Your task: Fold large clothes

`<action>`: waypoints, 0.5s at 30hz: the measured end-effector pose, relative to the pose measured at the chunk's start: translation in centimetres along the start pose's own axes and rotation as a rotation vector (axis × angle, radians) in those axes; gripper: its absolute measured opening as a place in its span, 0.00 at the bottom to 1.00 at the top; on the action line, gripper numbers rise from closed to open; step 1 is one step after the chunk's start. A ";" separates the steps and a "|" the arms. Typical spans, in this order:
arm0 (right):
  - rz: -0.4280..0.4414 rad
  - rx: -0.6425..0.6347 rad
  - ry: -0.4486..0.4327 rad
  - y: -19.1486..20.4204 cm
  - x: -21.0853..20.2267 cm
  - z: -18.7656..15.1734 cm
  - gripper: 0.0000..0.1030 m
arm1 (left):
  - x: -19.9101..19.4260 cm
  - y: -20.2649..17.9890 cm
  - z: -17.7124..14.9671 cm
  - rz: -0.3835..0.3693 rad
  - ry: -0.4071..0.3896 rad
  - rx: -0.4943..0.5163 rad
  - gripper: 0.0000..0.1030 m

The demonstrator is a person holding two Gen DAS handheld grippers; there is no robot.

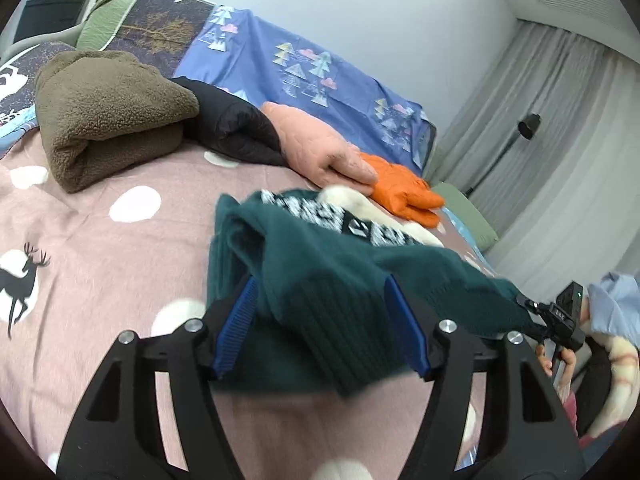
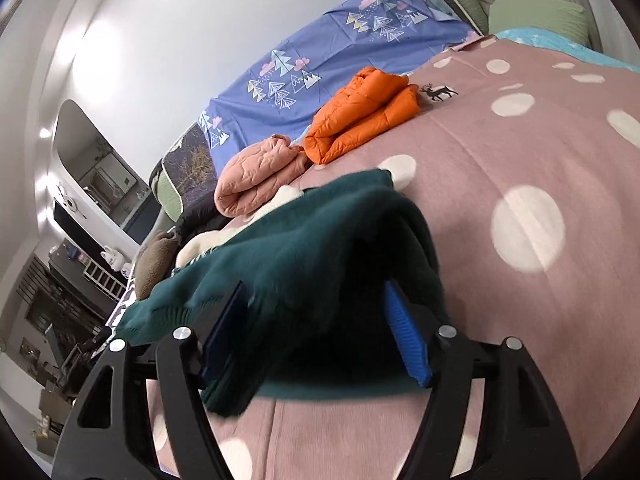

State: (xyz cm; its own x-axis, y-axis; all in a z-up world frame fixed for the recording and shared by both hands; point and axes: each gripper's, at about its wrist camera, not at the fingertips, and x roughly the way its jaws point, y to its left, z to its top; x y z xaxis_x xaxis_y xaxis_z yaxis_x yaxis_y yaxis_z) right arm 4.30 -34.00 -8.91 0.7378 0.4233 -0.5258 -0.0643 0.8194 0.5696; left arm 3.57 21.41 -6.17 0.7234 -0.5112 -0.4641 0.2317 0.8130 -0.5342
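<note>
A dark green sweater [image 1: 320,264] with white lettering lies bunched on the pink spotted bedspread [image 1: 100,248]. My left gripper [image 1: 320,284] has its blue pads wide apart, with a fold of the sweater's ribbed hem lying between them. In the right wrist view the same sweater [image 2: 304,248] is draped between the spread blue pads of my right gripper [image 2: 316,292]. The right gripper also shows at the right edge of the left wrist view [image 1: 560,320], at the sweater's far end.
Folded clothes line the back of the bed: an olive fleece [image 1: 108,116], a black jacket [image 1: 236,128], a pink quilted jacket [image 1: 320,148] and an orange puffer [image 1: 404,192]. A blue patterned sheet [image 1: 304,64] hangs behind. Curtains [image 1: 560,120] are on the right.
</note>
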 end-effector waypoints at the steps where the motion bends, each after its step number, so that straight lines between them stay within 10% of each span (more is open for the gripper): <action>1: 0.003 -0.002 0.000 0.0 -0.5 -0.4 0.69 | -0.1 -0.3 -0.5 -0.011 0.012 0.009 0.66; 15: 0.143 -0.209 0.150 5.1 1.9 -3.8 0.72 | 5.4 -3.7 -4.0 -0.241 0.215 0.046 0.72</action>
State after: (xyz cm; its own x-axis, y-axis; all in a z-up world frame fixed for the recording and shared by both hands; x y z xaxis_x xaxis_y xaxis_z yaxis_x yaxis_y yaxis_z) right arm 2.79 -27.55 -9.41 0.6048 0.5799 -0.5459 -0.3090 0.8026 0.5103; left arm 4.05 14.54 -9.56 0.4914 -0.7338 -0.4690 0.4123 0.6704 -0.6169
